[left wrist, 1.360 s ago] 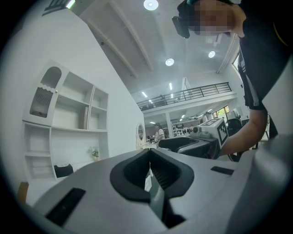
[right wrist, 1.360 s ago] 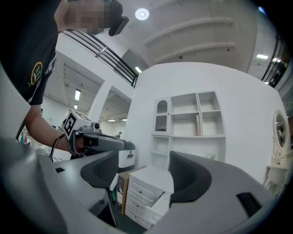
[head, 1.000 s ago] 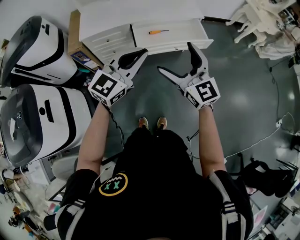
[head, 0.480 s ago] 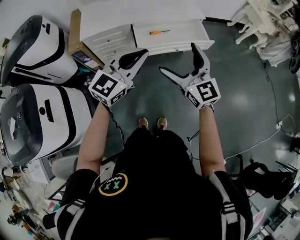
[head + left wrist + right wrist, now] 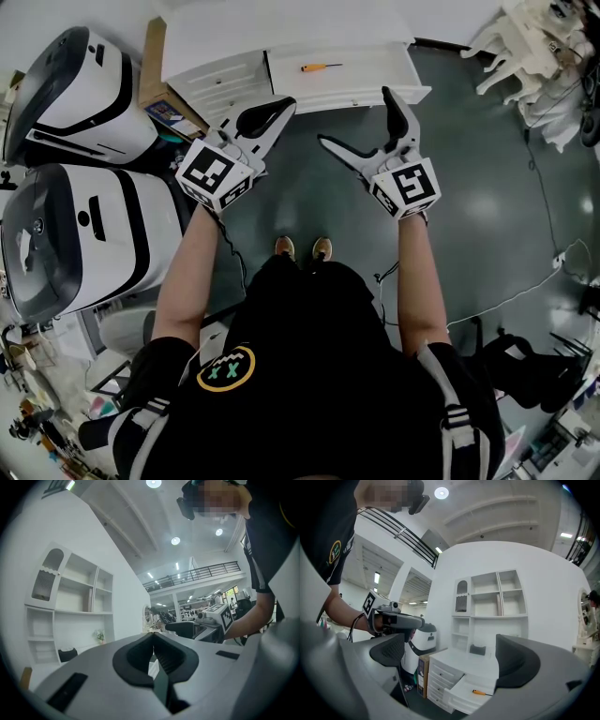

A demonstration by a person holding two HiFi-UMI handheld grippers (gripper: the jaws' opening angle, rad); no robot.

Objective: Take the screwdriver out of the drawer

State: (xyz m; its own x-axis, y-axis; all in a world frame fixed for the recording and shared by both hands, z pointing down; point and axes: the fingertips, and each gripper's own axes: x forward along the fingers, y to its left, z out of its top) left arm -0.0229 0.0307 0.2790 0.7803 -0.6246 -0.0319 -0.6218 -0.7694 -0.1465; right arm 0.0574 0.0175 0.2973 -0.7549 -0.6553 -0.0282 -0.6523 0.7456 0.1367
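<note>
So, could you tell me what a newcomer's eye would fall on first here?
An orange-handled screwdriver lies alone in the open white drawer, top of the head view. Nearer, the right gripper has just been opening its jaws, wide and empty; the left gripper is shut.

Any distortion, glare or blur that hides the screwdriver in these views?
Head view: fisheye bending, screwdriver small but sharp in the drawer. Left gripper view: dark vignette, glare from ceiling lights, screwdriver not shown. Right gripper view: vignetted, screwdriver tiny yet clear.
</note>
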